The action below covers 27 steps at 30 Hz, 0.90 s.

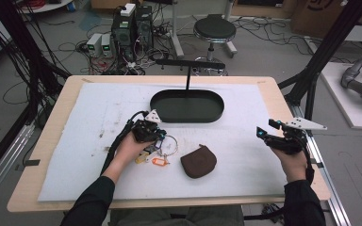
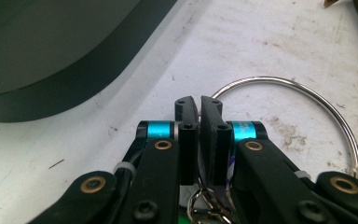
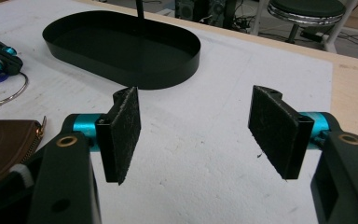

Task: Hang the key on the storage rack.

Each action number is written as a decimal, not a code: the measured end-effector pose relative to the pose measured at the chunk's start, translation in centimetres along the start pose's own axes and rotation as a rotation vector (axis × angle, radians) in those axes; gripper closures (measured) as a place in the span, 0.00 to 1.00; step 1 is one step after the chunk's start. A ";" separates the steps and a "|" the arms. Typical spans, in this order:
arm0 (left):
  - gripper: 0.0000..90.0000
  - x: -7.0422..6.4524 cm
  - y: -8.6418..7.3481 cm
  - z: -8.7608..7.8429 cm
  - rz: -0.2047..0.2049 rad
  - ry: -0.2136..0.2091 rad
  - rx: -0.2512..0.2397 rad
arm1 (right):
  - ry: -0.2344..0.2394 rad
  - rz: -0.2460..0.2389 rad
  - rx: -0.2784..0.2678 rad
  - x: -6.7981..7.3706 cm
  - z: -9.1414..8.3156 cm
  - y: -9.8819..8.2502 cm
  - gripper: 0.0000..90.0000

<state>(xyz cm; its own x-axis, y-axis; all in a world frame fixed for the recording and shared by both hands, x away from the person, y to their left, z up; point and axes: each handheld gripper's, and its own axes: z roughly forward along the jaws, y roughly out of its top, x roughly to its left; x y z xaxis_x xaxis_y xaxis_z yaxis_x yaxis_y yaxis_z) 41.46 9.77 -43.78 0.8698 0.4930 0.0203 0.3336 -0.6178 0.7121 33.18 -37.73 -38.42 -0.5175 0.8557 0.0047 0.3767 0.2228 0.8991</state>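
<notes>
A key bunch (image 1: 154, 156) with orange and yellow tags and a large metal ring (image 1: 170, 145) lies on the white mat. My left gripper (image 1: 156, 142) points down onto it. In the left gripper view its jaws (image 2: 199, 106) are pressed together on a thin part of the bunch, and the large ring (image 2: 307, 93) arcs away to their right. A brown zip pouch (image 1: 198, 161) lies just right of the keys. My right gripper (image 1: 265, 128) hovers at the mat's right side, and in its own view it stands open (image 3: 200, 130) over bare mat.
A black oval tray (image 1: 187, 120) sits behind the keys, and a thin T-shaped stand (image 1: 188, 75) rises from it. The white mat (image 1: 99, 117) covers most of the wooden table. A stool (image 1: 214, 30) and cables are on the floor beyond.
</notes>
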 end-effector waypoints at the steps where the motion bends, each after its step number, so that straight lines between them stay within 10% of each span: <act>1: 0.95 0.0 0.0 -0.1 -0.008 -0.005 -0.009 | 0.000 0.001 -0.001 0.0 0.0 0.0 0.39; 10: 0.95 -0.4 0.7 -3.5 -0.005 -0.059 -0.169 | -0.001 0.010 -0.001 -0.1 0.1 0.1 0.39; 27: 0.94 -2.4 0.5 -6.1 0.041 -0.199 -0.253 | 0.005 0.002 0.001 0.2 0.4 0.3 0.39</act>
<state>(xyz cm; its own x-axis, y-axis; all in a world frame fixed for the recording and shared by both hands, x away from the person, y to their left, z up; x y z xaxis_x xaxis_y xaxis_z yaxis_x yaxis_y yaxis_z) 37.32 12.00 -39.23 0.9430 0.3258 -0.0676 0.2178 -0.4507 0.8657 33.53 -37.31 -38.33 -0.5205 0.8538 0.0091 0.3785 0.2212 0.8988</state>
